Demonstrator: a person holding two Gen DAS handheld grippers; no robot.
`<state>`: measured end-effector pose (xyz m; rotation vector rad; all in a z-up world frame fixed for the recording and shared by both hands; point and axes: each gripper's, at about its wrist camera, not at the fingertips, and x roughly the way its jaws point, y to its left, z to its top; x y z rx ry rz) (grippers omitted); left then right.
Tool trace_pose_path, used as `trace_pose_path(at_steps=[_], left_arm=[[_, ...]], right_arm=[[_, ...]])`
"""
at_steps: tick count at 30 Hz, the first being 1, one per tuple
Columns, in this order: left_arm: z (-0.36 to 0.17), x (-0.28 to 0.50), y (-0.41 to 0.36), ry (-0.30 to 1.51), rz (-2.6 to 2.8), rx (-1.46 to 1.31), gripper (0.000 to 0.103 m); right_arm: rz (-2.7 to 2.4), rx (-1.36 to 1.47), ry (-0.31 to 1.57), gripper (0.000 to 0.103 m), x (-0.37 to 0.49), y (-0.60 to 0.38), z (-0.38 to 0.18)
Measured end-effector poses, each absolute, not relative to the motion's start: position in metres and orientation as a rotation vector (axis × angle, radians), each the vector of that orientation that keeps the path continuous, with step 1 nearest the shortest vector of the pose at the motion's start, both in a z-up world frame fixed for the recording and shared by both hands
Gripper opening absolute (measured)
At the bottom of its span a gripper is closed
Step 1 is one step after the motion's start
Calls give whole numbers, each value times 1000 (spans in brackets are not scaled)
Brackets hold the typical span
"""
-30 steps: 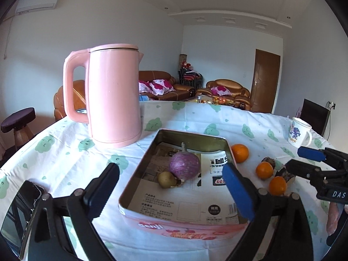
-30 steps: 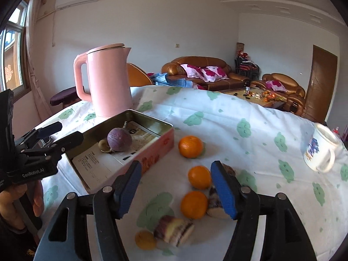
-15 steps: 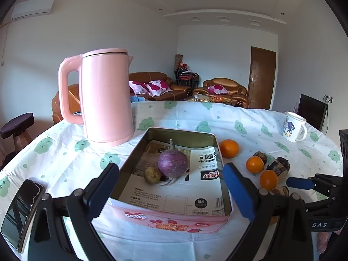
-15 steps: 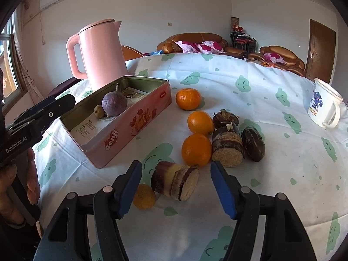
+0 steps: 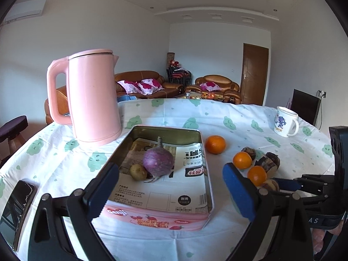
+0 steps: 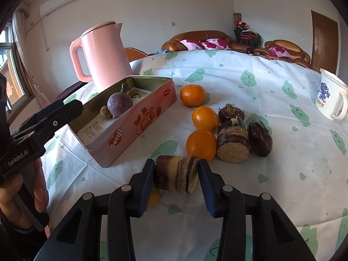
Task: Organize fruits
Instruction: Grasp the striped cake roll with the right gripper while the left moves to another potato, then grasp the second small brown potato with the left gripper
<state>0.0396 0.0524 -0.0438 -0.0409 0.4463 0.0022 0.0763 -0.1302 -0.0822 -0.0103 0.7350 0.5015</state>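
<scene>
On a cloud-print tablecloth (image 6: 271, 82) in a living room, tin (image 6: 139, 128) holding only two pieces, three oranges (image 6: 201, 144) and dark stubs left outside, right gripper (image 6: 176, 174) clamped on a sugarcane chunk (image 6: 176, 174) beside it, left gripper (image 5: 171, 187) gaping, empty.

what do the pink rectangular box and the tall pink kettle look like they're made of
Pink rectangular box: probably thin tin, since its bare inner walls are shiny metal under a glossy printed outside. Tall pink kettle: matte pink shell, looks like plastic, though coated metal is possible.
</scene>
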Motion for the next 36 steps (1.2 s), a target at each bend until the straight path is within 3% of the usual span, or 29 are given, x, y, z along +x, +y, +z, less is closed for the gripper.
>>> trace_pose_path(at_steps=[9, 14, 19, 23, 27, 36], left_arm=[[-53, 36, 1, 530, -173, 7, 94], [-63, 42, -29, 618, -286, 29, 80], [-75, 50, -45, 707, -339, 45, 55], [-81, 57, -51, 754, -358, 56, 46], [-86, 58, -59, 785, -372, 95, 29], [-83, 54, -54, 753, -376, 78, 29]], right_arm=[[434, 8, 667, 43, 56, -165, -75], [400, 8, 647, 43, 52, -178, -74], [398, 9, 639, 43, 50, -181, -77], [409, 16, 639, 43, 50, -183, -78], [411, 7, 632, 43, 49, -181, -78], [424, 10, 585, 43, 43, -184, -76]])
